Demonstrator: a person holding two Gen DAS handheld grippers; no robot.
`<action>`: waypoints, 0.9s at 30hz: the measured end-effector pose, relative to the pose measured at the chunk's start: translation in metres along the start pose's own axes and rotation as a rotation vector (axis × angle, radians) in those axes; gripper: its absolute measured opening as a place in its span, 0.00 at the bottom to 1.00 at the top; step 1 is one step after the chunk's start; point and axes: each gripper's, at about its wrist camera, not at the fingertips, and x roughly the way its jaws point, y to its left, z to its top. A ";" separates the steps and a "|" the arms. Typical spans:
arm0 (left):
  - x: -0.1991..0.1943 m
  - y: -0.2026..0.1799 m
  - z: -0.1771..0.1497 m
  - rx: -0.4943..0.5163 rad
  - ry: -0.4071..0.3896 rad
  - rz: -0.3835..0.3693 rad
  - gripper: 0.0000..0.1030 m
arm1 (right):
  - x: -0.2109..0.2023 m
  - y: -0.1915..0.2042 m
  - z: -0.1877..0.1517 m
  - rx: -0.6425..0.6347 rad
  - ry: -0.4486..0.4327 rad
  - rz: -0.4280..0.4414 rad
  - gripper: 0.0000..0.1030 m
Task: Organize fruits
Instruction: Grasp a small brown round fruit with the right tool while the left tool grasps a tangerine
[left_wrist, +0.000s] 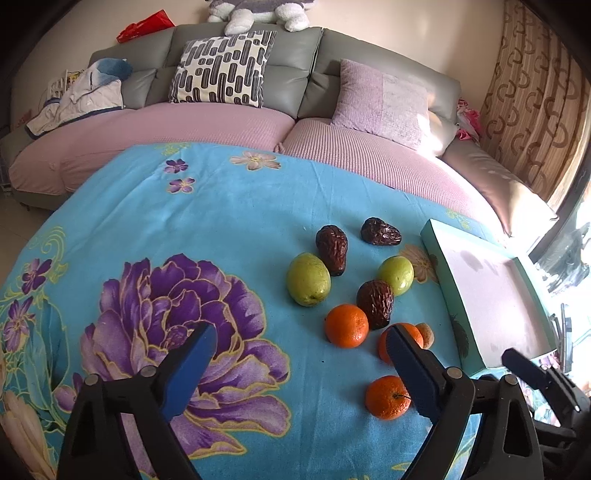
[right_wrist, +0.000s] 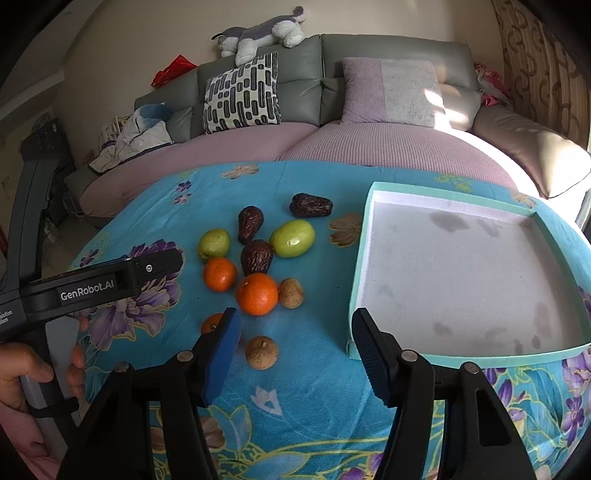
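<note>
- Fruits lie loose in 1 cluster on the blue floral cloth (right_wrist: 314, 387) over the counter, none sorted yet: 3 oranges, 2 green fruits, 3 dark wrinkled dates, 2 small brown fruits.
- Nearest brown fruit (right_wrist: 261, 352) sits just ahead of the right gripper (right_wrist: 295, 354), between its jaws and closer to the left one; judged the easiest first pick.
- Large orange (right_wrist: 257, 294) lies further ahead, touching the other brown fruit (right_wrist: 291, 293).
- Right gripper: jaws spread wide, nothing held.
- Left gripper (left_wrist: 301, 369): jaws also wide apart and empty; 1 orange (left_wrist: 387, 397) lies just inside its right jaw, another (left_wrist: 346, 325) ahead between the jaws.
- Green fruit (left_wrist: 308, 279) and dates (left_wrist: 376, 303) lie beyond, ahead of the left jaws.
- Shallow teal-rimmed tray (right_wrist: 360, 266) stands ahead-right of the right jaws, beside the cluster; it holds nothing, only faint stains on its pale floor. Likely the destination, placed within short reach.
</note>
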 end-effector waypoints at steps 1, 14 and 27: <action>0.003 0.000 0.001 0.001 0.010 0.001 0.90 | 0.004 0.001 -0.001 0.008 0.017 0.015 0.56; 0.041 -0.009 0.007 -0.015 0.121 -0.088 0.62 | 0.038 0.015 -0.011 -0.027 0.158 0.053 0.34; 0.057 -0.020 0.006 -0.009 0.166 -0.158 0.33 | 0.039 0.014 -0.013 -0.027 0.167 0.063 0.25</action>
